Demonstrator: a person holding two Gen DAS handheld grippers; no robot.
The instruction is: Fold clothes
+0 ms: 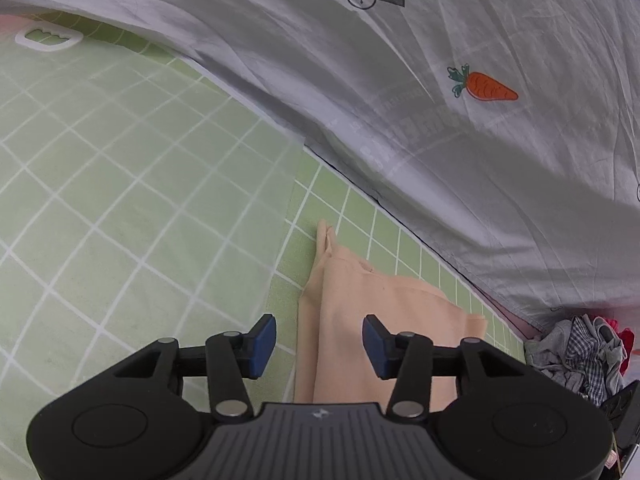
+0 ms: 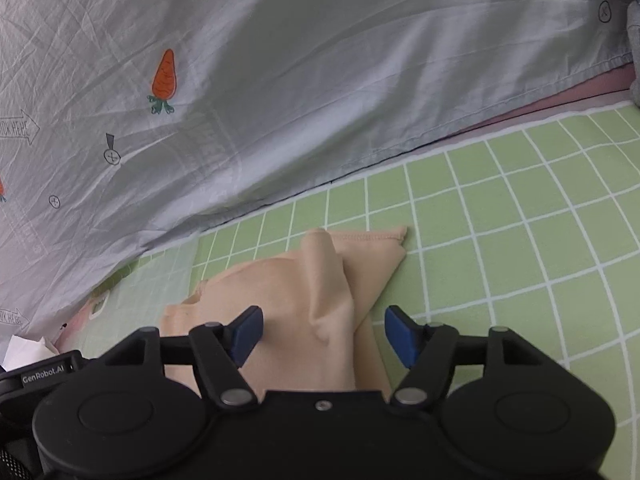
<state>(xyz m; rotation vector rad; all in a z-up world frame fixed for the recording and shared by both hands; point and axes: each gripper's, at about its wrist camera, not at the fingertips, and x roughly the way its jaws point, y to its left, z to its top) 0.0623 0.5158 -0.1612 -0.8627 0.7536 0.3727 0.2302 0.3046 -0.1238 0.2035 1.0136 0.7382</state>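
On my left the green grid mat (image 1: 120, 184) lies bare and open. A grey carrot-print sheet (image 1: 440, 120) hangs over the mat's far edge, walling off that whole side. A heap of clothes (image 1: 580, 356) blocks the far right corner. The peach garment (image 2: 320, 280) lies under both grippers; right of it the mat is free.

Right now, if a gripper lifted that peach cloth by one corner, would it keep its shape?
Probably not. The peach cloth lies in soft ridges and creases, so it likely droops and unfolds. It looks thin, so probably light. Both the left gripper and right gripper are open.
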